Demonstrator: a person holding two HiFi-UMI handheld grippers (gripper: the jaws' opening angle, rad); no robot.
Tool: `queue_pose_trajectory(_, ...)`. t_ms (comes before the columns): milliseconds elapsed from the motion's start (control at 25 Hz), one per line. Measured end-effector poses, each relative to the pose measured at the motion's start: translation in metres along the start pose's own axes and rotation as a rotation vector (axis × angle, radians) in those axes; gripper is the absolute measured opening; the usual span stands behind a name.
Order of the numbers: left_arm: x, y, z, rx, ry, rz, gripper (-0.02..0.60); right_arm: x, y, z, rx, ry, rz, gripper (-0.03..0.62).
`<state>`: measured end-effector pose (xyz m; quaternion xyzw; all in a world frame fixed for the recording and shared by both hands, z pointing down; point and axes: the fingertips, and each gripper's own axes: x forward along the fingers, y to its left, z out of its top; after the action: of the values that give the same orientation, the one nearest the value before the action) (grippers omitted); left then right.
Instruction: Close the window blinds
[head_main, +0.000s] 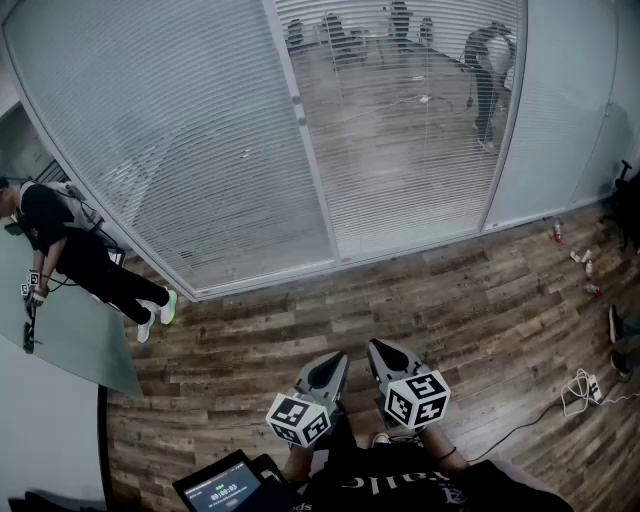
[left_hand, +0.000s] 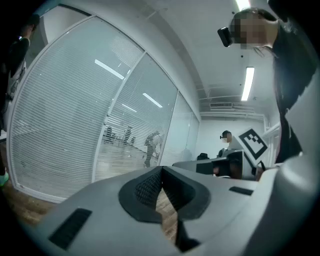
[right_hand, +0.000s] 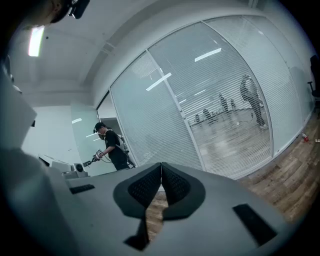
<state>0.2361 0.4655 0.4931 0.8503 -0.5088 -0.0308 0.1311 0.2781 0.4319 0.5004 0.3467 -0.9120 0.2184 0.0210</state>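
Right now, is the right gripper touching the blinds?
Apart. Head view: the right gripper is held well back, with a stretch of floor between it and the blinds.

Floor (head_main: 480, 290): wood planks, streaked grain, low sheen
Blinds (head_main: 190, 150): pale thin slats, matt
Right gripper (right_hand: 161, 167): smooth grey plastic, ribbed black pads (right_hand: 146, 188)

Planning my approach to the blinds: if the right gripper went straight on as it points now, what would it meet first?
Probably the glass panel with white slatted blinds, low down; nothing shows between it and the right gripper, whose jaws are shut. Depth is unclear.
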Motion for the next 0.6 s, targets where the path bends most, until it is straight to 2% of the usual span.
queue_pose_trajectory(280,0.028,0.055,0.012,-0.001,-0.013,-0.034,0.003,0.066,-0.015,0.016,-0.007,-0.014,-0.025,0.017)
queue_pose_trajectory(600,0.049,0.189,0.065,0.022,-0.019,-0.067,0.003,0.202,0.005,0.054,-0.013,-0.043,-0.045,0.017)
